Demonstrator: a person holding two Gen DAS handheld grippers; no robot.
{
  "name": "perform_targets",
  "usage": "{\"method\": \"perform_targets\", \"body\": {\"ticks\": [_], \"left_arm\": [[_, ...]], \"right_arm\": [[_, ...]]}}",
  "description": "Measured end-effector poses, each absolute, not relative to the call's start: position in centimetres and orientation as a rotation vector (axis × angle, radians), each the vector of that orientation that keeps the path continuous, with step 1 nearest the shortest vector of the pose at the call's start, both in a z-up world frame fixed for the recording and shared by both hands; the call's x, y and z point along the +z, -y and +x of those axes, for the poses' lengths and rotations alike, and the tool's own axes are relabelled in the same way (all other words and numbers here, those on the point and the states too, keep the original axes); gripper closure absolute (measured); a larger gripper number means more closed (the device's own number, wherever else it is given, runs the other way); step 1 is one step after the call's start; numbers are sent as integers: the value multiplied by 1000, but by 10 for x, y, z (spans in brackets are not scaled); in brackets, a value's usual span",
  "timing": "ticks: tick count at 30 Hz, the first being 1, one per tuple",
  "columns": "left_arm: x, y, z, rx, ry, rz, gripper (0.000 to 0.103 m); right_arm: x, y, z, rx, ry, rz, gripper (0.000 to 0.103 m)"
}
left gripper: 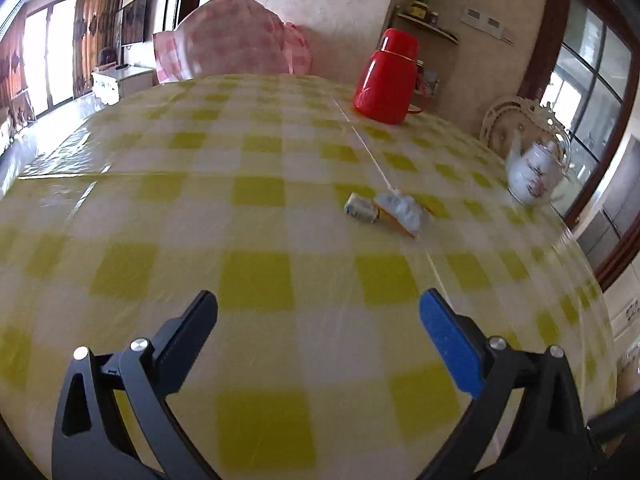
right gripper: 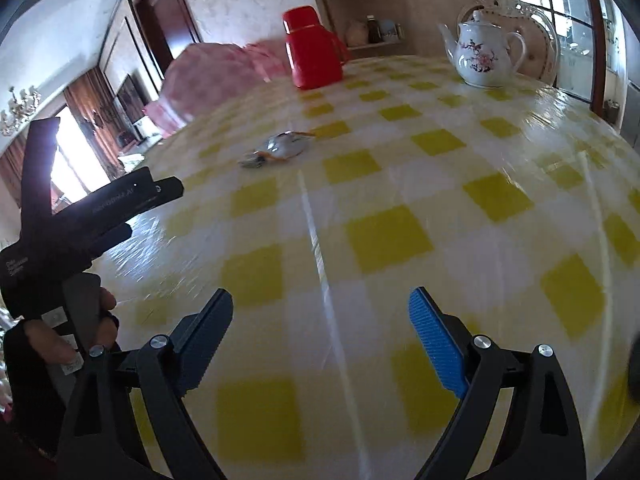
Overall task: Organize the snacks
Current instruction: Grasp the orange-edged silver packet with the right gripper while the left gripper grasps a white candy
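Two small wrapped snacks lie side by side on the yellow-checked tablecloth [left gripper: 256,280]: a small bluish-white packet [left gripper: 361,208] and a larger silvery packet with an orange edge [left gripper: 403,210]. In the right wrist view they show as a small packet [right gripper: 253,162] and the silvery packet [right gripper: 286,146]. My left gripper [left gripper: 318,322] is open and empty, well short of the snacks. My right gripper [right gripper: 320,320] is open and empty, also well short of them. The left gripper's body [right gripper: 92,208] shows at the left of the right wrist view, held by a hand.
A red thermos jug [left gripper: 386,78] stands at the far side of the table. A white floral teapot [left gripper: 534,174] stands at the right edge, also in the right wrist view [right gripper: 482,56]. A pink mesh food cover [left gripper: 236,38] sits at the back left.
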State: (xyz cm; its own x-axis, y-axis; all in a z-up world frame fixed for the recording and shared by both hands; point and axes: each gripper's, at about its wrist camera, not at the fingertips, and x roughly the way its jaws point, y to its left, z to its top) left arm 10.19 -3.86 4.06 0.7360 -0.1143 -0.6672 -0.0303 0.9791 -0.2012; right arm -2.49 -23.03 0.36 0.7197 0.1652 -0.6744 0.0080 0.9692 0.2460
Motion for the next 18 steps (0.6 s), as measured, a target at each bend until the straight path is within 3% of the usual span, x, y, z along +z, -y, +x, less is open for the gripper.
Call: {"method": "perform_targets", "body": {"ticks": [6,11,18], "left_arm": [[30,17,143,-31,-661,-258,2],[34,-23,146,50,-592,-422,2],[33,-47,153,57,-622,-525,2]], "right_arm": [[5,231,64,105,-772,267,16],[3,226,138,94,-812,524,16],[35,189,207,333,-775,150,16]]}}
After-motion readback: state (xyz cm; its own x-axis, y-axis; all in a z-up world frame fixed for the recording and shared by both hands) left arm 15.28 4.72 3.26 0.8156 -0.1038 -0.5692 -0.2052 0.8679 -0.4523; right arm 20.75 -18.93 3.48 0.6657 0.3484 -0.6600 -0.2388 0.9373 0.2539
